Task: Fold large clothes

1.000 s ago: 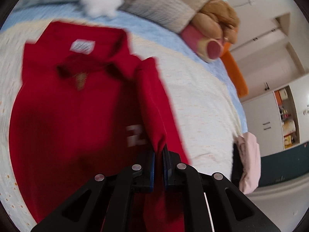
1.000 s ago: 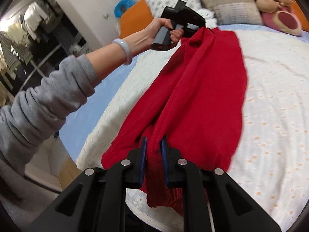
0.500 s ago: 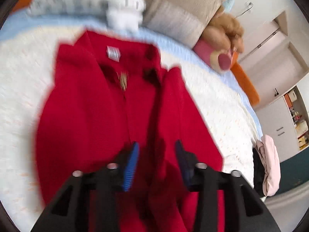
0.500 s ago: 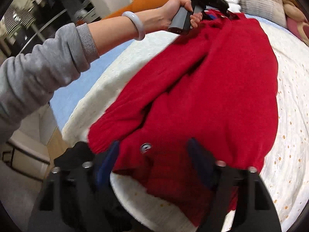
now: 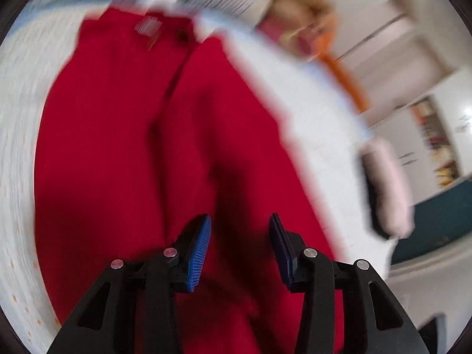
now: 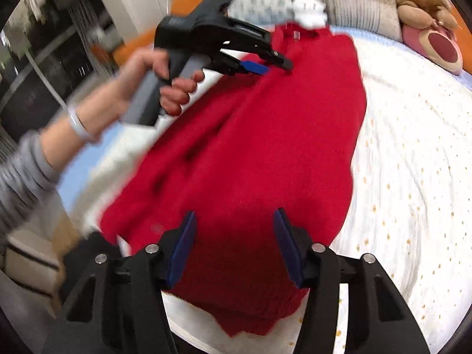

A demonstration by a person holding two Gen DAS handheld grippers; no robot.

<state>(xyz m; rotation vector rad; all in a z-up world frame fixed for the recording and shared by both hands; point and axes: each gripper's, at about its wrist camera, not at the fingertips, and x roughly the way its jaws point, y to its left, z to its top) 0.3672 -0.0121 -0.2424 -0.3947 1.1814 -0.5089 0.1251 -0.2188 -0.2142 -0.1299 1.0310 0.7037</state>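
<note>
A red knit garment (image 5: 118, 147) lies flat on the bed, collar and label toward the pillows, with one side folded over its middle. My left gripper (image 5: 240, 218) hovers over the folded part, blue pads apart and closing, with nothing pinched between them. From the right wrist view, a hand holds that left gripper (image 6: 274, 65) above the garment (image 6: 280, 147) near its collar side. My right gripper (image 6: 234, 212) stands over the hem at the bed's near edge, jaws wide but closing, with only cloth below them.
A white dotted bedspread (image 6: 413, 177) covers the bed. Pillows (image 6: 354, 6), a brown plush toy (image 6: 424, 0) and a small white plush (image 6: 309, 11) line the head end. Pink clothing (image 5: 389, 188) hangs at the bed's far side. A grey sleeve (image 6: 20, 177) enters from the left.
Both grippers let go of the red cloth and opened. The garment now lies flat instead of hanging. The left gripper swung back along the garment's left side; its view is blurred.
</note>
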